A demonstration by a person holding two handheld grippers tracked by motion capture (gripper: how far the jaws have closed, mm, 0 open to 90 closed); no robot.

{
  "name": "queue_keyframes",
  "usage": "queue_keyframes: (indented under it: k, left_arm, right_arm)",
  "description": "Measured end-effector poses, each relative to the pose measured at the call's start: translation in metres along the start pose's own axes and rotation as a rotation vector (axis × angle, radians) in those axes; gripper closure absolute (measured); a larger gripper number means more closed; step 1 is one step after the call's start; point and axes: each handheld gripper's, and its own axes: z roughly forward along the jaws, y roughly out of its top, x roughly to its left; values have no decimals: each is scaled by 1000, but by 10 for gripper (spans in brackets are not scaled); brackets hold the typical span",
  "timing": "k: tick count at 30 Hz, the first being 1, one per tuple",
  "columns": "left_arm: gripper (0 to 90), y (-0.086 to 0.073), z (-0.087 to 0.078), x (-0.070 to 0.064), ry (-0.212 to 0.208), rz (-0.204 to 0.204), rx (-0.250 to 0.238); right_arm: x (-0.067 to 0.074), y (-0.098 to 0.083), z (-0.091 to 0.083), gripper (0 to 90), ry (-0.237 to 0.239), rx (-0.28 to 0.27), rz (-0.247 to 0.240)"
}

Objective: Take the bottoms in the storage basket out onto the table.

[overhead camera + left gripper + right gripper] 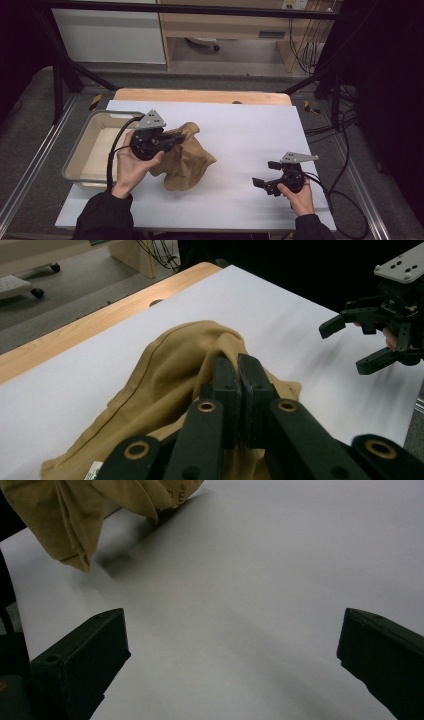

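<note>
A crumpled tan cloth [189, 161] lies left of centre on the white sheet [250, 125]. My left gripper [179, 138] is shut on a raised fold at the cloth's upper edge. In the left gripper view its jaws [239, 364] press together with tan cloth [170, 365] pinched between them. My right gripper [263, 173] rests low at the front right of the sheet, open and apart from the cloth, and shows again far off [345, 347] in the left gripper view. Between its wide-spread jaws [232, 630] is only bare sheet, with the cloth [65, 515] beyond at the upper left.
A beige tub [80, 150] with a metal rim stands at the table's left edge, just behind my left hand. A strip of bare wooden tabletop [200, 95] runs along the back. Black frame posts and cables flank the table.
</note>
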Motion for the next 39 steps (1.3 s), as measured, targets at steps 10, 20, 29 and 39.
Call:
queue_keyframes:
  k: [10,20,29,39]
  left_arm:
    - [868,2,12,-4,-13,-2,5]
    - [868,4,27,-5,-25,-12,14]
    - [867,2,43,-5,-28,-20,25]
    - [866,0,59,-9,-29,-6,42]
  right_arm:
    - [0,0,0,6,0,0,0]
    - [0,0,0,6,-3,2,0]
    - [0,0,0,6,-2,1,0]
    - [0,0,0,6,-2,0,1]
